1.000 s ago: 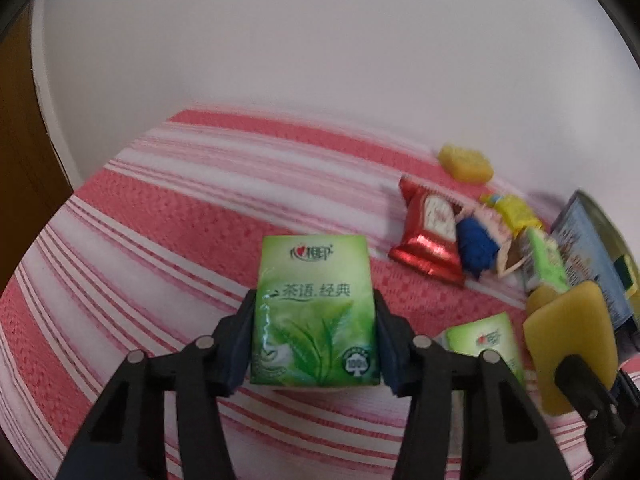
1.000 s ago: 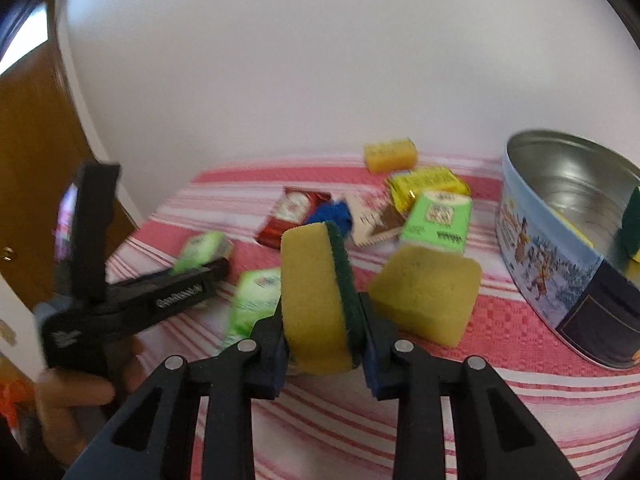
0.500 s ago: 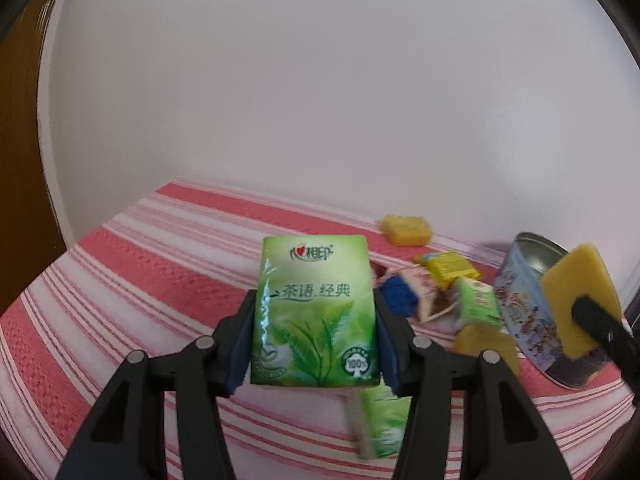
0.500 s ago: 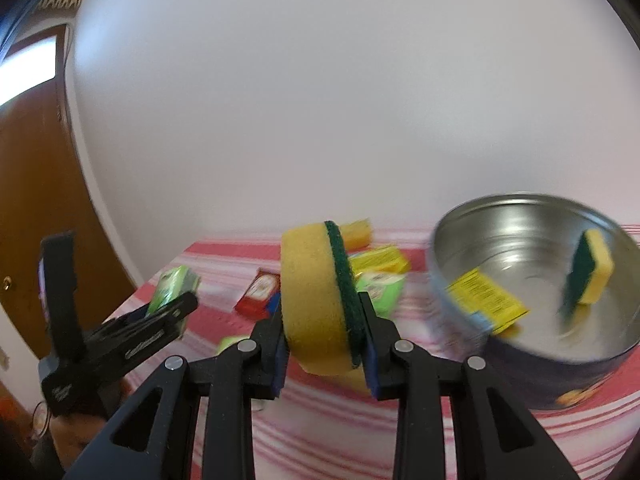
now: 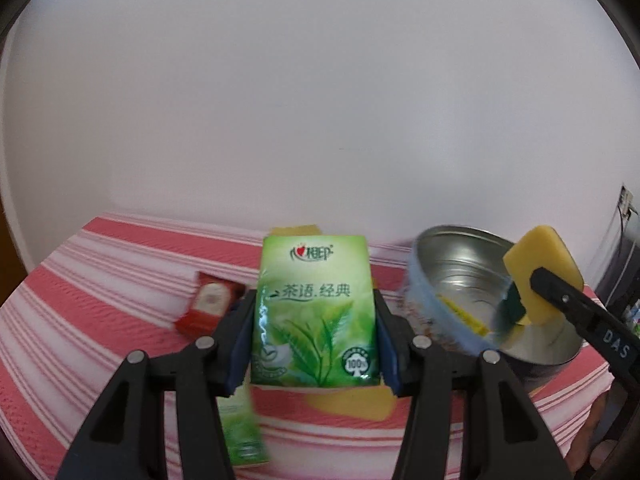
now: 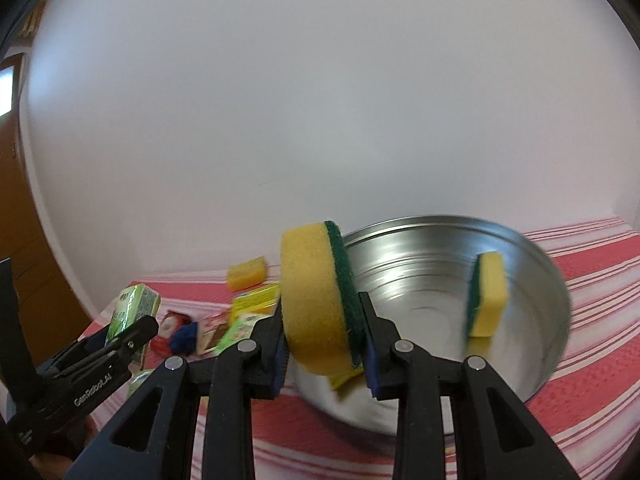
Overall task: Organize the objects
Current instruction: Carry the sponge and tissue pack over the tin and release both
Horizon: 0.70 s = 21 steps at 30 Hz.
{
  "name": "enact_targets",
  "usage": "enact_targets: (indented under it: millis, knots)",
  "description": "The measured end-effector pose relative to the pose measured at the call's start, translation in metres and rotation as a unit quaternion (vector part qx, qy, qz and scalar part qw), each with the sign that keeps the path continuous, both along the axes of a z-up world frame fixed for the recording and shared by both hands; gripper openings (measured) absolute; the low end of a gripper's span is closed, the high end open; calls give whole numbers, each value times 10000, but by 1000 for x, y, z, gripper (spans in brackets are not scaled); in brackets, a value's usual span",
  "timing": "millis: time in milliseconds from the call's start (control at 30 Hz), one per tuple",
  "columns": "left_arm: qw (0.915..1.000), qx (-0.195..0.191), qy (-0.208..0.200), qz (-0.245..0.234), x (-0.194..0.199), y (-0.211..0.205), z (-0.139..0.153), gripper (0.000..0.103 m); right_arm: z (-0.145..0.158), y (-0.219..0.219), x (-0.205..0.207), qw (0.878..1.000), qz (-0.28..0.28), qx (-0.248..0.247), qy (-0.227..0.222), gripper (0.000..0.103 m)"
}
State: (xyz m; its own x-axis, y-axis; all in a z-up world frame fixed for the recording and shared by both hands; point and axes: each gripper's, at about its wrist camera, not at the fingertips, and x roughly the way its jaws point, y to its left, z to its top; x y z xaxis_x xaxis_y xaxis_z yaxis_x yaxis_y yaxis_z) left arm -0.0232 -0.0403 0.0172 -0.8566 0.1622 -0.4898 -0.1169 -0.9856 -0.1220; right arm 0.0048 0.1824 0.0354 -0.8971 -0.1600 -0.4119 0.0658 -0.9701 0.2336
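Sponge (image 6: pixel 320 300) clamped upright between right gripper (image 6: pixel 326 344) pads, before tin (image 6: pixel 520 280).

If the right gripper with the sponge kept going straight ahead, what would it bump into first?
Probably the metal tin. The right gripper points slightly down toward its open mouth, so the held sponge would likely meet the tin's near rim or inside, though depth is hard to judge.

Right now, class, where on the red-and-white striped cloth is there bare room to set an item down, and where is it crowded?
Bare striped cloth lies left of the red snack packet, out to the table's edge. Another free strip runs beyond the round metal tin. Between packet and tin it is crowded: yellow wrappers, a blue item, green packs, a yellow sponge.
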Motion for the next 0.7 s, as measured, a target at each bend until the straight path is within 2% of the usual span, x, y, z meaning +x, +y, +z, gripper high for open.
enact_targets:
  millis: [367, 700]
  knots:
    - [9983, -110, 8, -569, -10, 86, 6, 52, 3, 41, -4, 9974, -574, 423, 39, 33]
    - [9957, -238, -108, -888, -25, 142, -2, 52, -7, 79, -21, 9928, -997, 621, -236, 33]
